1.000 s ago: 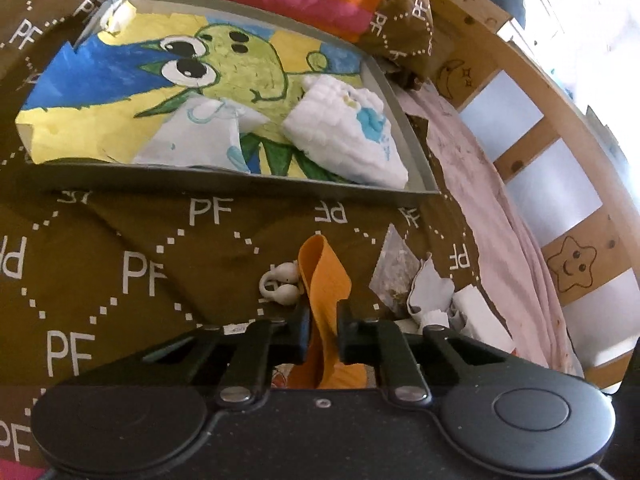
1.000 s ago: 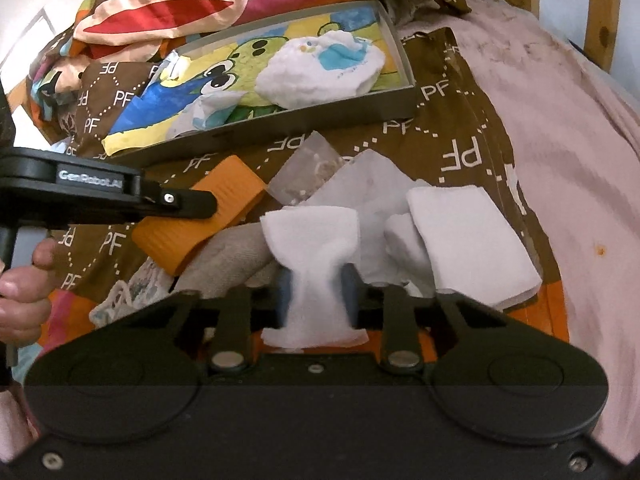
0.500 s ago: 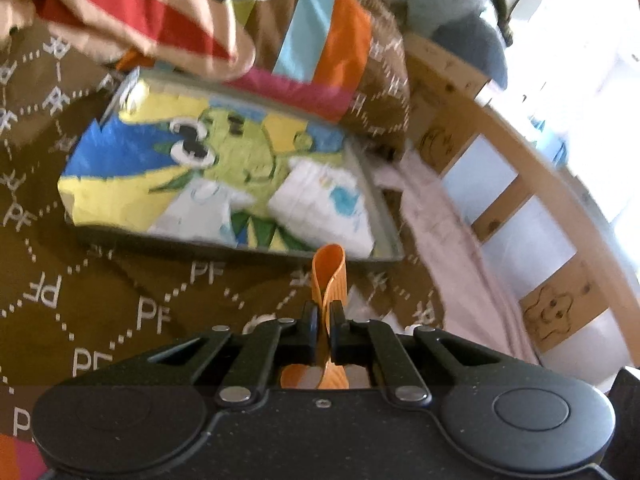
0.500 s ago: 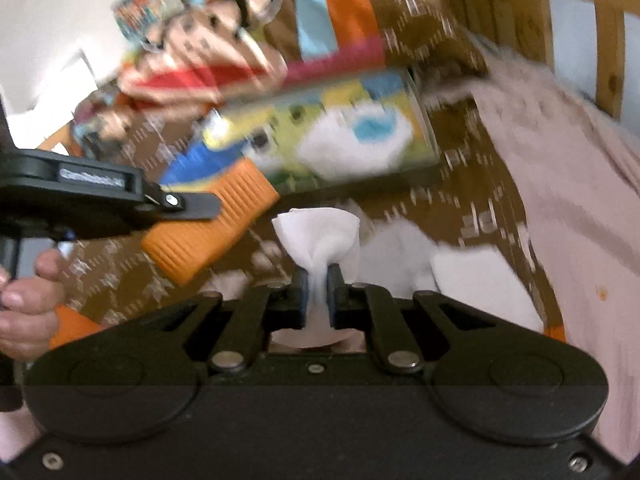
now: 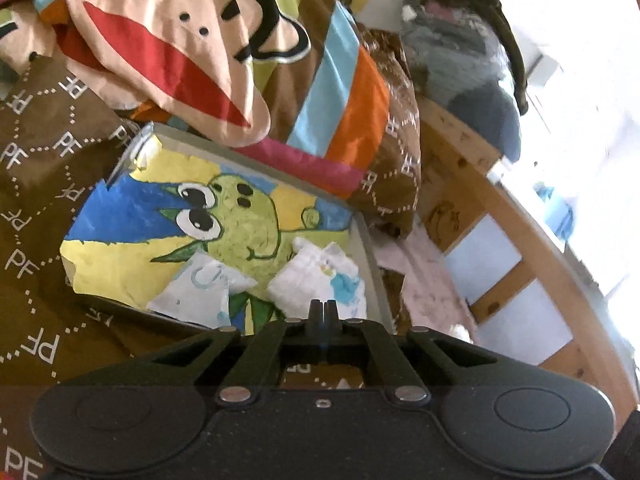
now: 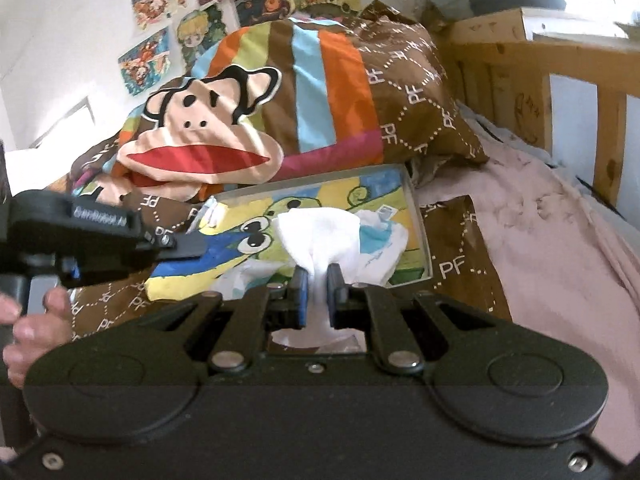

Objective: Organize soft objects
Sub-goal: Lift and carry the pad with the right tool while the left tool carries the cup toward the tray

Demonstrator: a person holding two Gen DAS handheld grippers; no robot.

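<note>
Both grippers shut: right gripper (image 6: pixel 317 280) pinching white cloth (image 6: pixel 320 236), left gripper (image 5: pixel 324 309) w/ nothing visible between tips. I carry cloth over tray (image 5: pixel 370 256), drop beside folded ones.

The shallow grey box (image 5: pixel 370 256) lies open on the brown quilt (image 5: pixel 44 184); its left and middle floor, lined with a green cartoon drawing (image 5: pixel 236 224), is bare. Two folded white cloths (image 5: pixel 320 280) fill its near right corner. The bunched monkey-face quilt (image 5: pixel 168 60) overhangs the far wall, and the wooden bed rail (image 5: pixel 516 248) closes off the right side, beyond a strip of pink sheet (image 6: pixel 552 248)
</note>
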